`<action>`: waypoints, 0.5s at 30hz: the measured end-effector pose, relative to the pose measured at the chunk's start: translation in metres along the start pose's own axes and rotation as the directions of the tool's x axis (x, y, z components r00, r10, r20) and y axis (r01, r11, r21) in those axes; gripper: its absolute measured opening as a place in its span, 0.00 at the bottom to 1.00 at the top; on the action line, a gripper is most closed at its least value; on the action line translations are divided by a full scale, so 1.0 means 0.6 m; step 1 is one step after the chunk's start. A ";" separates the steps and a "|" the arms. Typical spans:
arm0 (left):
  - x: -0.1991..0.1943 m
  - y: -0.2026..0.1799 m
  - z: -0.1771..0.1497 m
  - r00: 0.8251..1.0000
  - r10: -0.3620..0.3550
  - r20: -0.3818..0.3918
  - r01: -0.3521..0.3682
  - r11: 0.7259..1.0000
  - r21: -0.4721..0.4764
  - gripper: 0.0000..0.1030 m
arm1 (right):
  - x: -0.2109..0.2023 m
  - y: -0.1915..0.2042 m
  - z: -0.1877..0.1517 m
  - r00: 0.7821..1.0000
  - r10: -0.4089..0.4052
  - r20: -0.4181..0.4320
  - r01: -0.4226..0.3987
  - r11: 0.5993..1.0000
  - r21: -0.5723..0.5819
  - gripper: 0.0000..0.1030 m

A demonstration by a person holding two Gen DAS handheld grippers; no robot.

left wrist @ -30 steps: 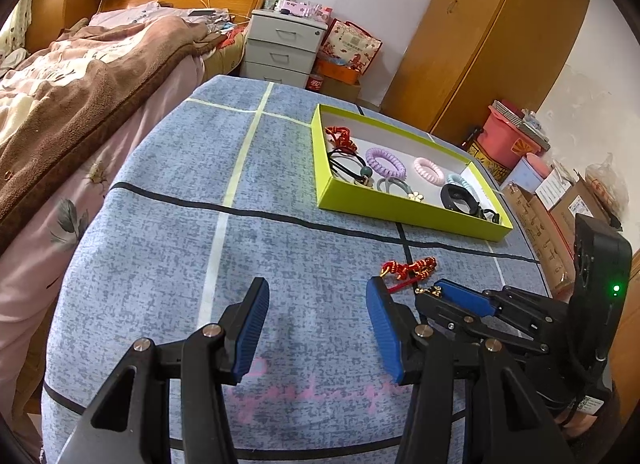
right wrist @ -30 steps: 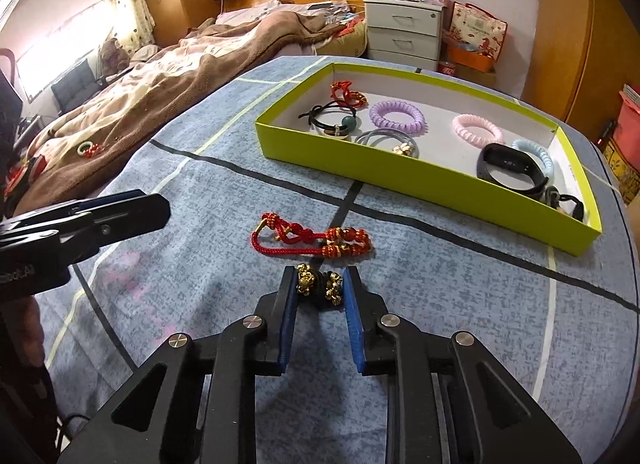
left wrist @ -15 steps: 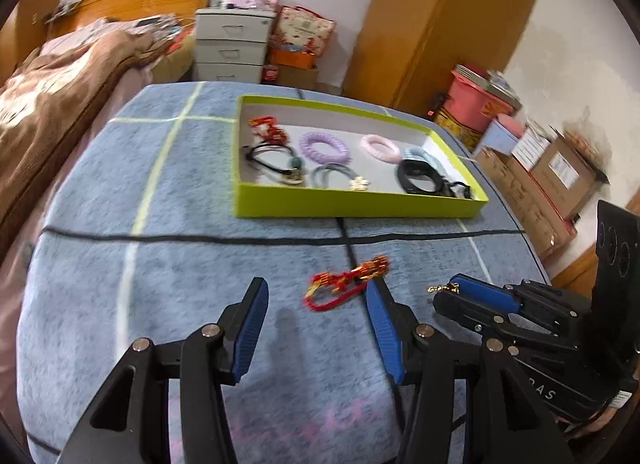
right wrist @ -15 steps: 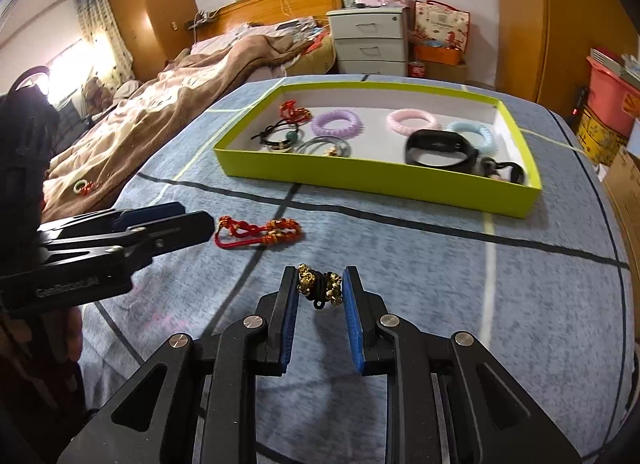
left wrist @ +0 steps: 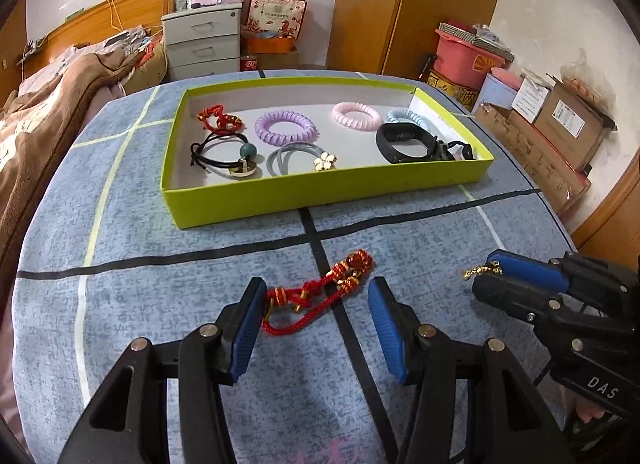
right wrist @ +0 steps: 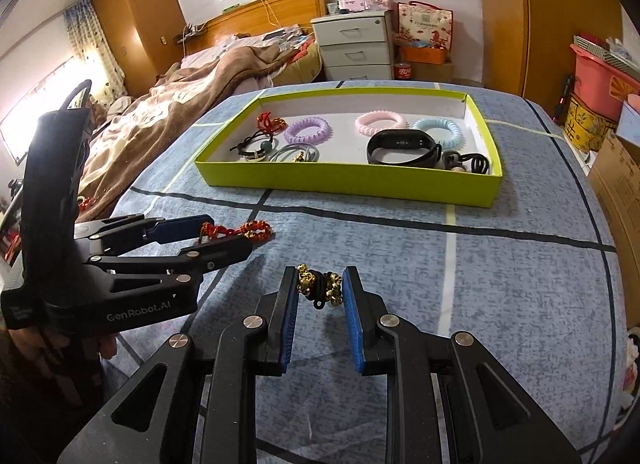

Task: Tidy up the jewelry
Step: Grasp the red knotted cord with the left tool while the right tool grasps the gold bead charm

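Observation:
A red cord bracelet with gold beads lies on the blue tablecloth between the fingers of my open left gripper; it also shows in the right wrist view. My right gripper is shut on a black bracelet with gold charms, held above the cloth; it shows at the right of the left wrist view. The lime-green tray holds coil hair ties, a black band and other pieces.
The tray sits at the far middle of the table. A bed with a brown blanket is to the left. A white drawer unit, boxes and a pink bin stand beyond the table's edges.
My left gripper has swung right and forward until its fingers straddle the red bracelet. My right gripper still holds the black bracelet and has lifted slightly.

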State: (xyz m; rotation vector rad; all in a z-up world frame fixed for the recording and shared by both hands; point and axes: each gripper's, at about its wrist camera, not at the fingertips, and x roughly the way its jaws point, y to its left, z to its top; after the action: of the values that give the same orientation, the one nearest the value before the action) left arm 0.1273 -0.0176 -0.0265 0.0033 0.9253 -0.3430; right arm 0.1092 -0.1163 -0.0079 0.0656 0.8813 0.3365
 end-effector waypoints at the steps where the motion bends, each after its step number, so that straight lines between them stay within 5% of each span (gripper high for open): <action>1: 0.000 0.000 0.001 1.000 0.000 0.002 0.000 1.000 -0.002 0.53 | -0.001 -0.002 -0.001 1.000 -0.001 0.000 0.001 1.000 0.002 0.22; 8: 0.000 -0.029 -0.008 0.999 -0.045 -0.019 0.046 0.998 0.052 0.53 | -0.004 -0.011 -0.002 1.000 0.002 0.005 -0.002 1.000 0.018 0.22; 12: -0.001 -0.032 -0.006 0.998 -0.055 -0.019 0.056 0.997 0.051 0.36 | -0.008 -0.019 -0.003 1.000 0.001 0.009 -0.001 1.000 0.028 0.22; 15: 0.005 -0.030 0.000 0.999 -0.041 -0.016 0.042 0.998 0.043 0.32 | -0.008 -0.023 -0.003 1.000 0.004 0.007 -0.004 0.999 0.035 0.22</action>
State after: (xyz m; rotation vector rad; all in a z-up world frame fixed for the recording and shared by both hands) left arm 0.1239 -0.0355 -0.0264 0.0271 0.9341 -0.4019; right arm 0.1085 -0.1308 -0.0081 0.1004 0.8800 0.3242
